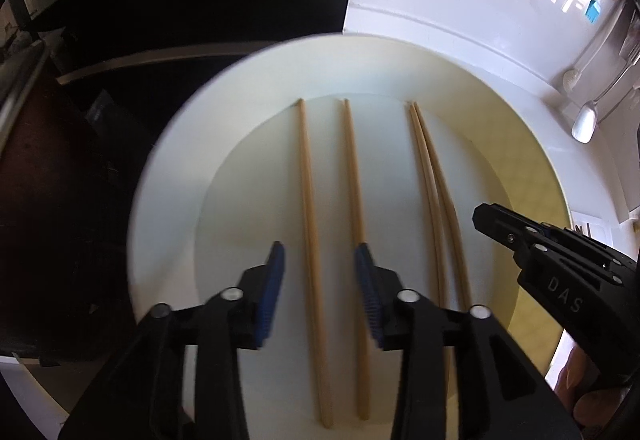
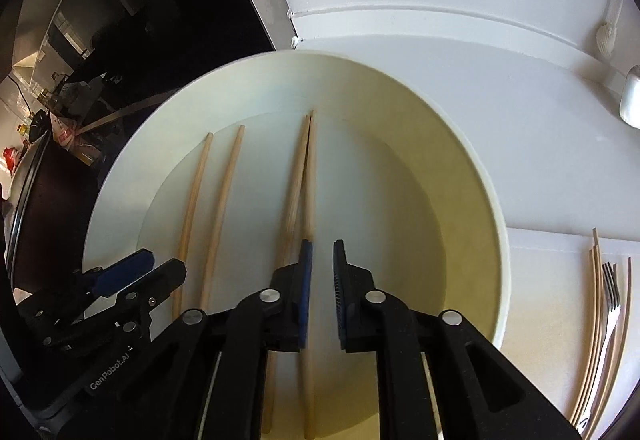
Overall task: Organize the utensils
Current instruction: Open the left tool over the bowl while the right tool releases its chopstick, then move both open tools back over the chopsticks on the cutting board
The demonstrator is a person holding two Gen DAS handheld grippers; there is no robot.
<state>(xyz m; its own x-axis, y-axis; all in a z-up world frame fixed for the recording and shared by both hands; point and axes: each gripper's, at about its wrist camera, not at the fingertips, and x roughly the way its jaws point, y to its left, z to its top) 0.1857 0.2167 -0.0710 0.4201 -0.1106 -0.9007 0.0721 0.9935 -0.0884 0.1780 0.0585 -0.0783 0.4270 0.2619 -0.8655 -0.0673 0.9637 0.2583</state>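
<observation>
Over plate [image 1: 168,175], both tools empty and parted, fork [image 2: 610,300] only in right view

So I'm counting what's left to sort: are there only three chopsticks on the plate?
No: four chopsticks lie on the plate, two apart on the left and two touching on the right.

A round plate [image 1: 168,199] of cream-white is seen, tinted yellowish toward one side. Four slim wooden chopsticks [image 1: 310,199] of pale tan are laid on it. Black plastic is shown on the left gripper [image 1: 320,272], with ribbed blue pads [image 1: 274,280] and silver pins. The right gripper [image 2: 320,268] is coloured the same. A glossy white countertop [image 2: 540,159] and a silver metal fork [image 2: 610,304] are seen.
</observation>
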